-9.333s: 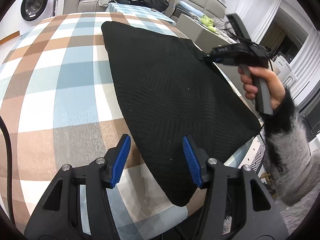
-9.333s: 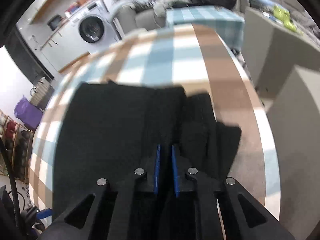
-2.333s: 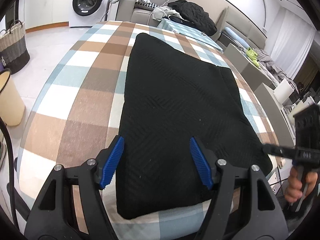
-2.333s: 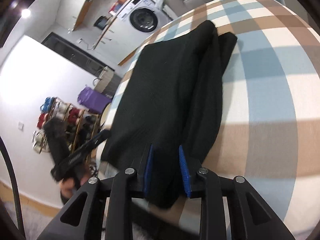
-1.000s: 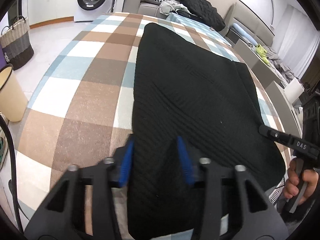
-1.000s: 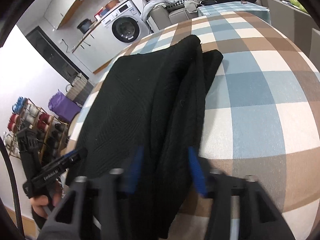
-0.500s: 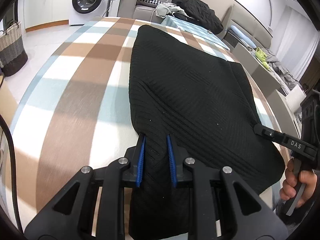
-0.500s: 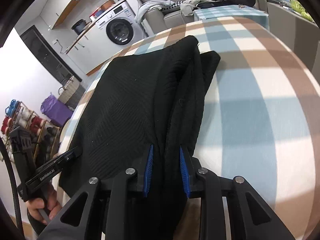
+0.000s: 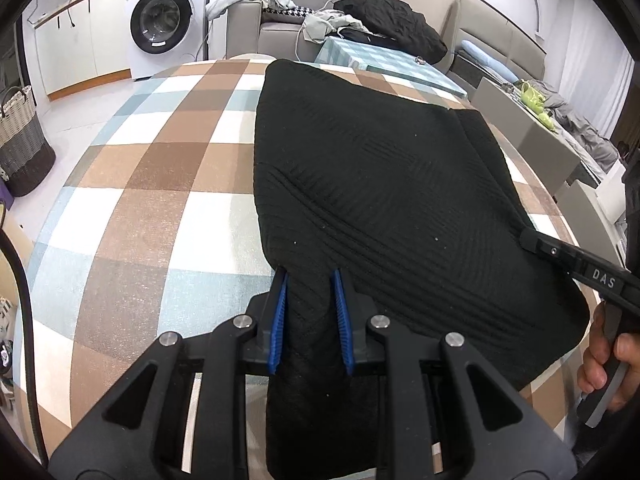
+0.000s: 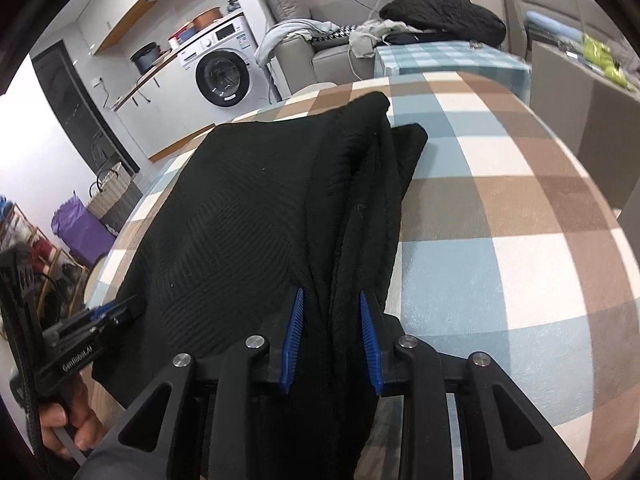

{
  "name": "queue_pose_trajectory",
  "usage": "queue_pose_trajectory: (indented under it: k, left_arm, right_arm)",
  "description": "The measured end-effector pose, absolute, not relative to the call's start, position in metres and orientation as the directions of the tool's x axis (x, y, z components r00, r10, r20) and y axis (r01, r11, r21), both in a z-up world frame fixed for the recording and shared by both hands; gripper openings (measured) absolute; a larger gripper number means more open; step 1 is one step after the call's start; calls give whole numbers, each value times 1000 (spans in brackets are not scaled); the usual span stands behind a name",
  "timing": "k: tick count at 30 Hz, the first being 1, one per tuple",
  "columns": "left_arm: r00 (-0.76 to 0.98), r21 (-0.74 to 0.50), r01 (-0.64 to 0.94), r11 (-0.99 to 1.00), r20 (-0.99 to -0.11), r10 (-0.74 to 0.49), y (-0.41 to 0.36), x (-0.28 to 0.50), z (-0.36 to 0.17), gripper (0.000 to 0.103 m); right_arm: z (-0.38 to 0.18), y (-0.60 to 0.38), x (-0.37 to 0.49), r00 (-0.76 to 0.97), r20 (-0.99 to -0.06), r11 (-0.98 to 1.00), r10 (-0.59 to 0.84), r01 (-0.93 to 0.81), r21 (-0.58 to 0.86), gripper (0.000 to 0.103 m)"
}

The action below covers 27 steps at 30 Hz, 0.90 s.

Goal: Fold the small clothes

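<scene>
A black knit garment lies flat and lengthwise on the plaid tablecloth. My left gripper is shut on its near left corner, with cloth bunched between the blue pads. In the right wrist view the same garment shows a folded strip along its right side. My right gripper holds the near right corner; its jaws are opening, with the cloth still filling the gap. Each gripper shows in the other's view: the right one at the right edge, the left one at the lower left.
The round table's edge curves close on the right. Behind it stand a washing machine, a sofa heaped with clothes, a small checked table and a woven basket on the floor.
Both grippers, wider a second ago, have closed on the garment's near corners. They have moved across the table, and the near edge is bunched up.
</scene>
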<state>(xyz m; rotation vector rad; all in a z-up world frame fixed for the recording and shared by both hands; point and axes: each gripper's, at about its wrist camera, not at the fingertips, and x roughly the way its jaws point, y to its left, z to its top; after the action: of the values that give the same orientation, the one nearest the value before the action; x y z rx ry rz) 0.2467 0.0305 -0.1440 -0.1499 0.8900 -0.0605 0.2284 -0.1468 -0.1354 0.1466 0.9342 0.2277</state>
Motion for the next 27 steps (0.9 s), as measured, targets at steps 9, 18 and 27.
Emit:
queue_pose_trajectory:
  k: [9,18,27]
  left_arm:
    - [723,-83,-9,997,-689,-50,42,215,-116,65]
    - [829,-116,-1,993,-555,-64,57,165,-88,102]
    - [873,-78,-15,997,-486,-25,57,142,-88,102]
  right_arm:
    - [-98,-142,191,656,-701,959,281,-224,174,92]
    - [-78,-138,147,718,-617,939,322,-327,109,103]
    - [-84,-138,125,766,-534,925,357,-371,85,103]
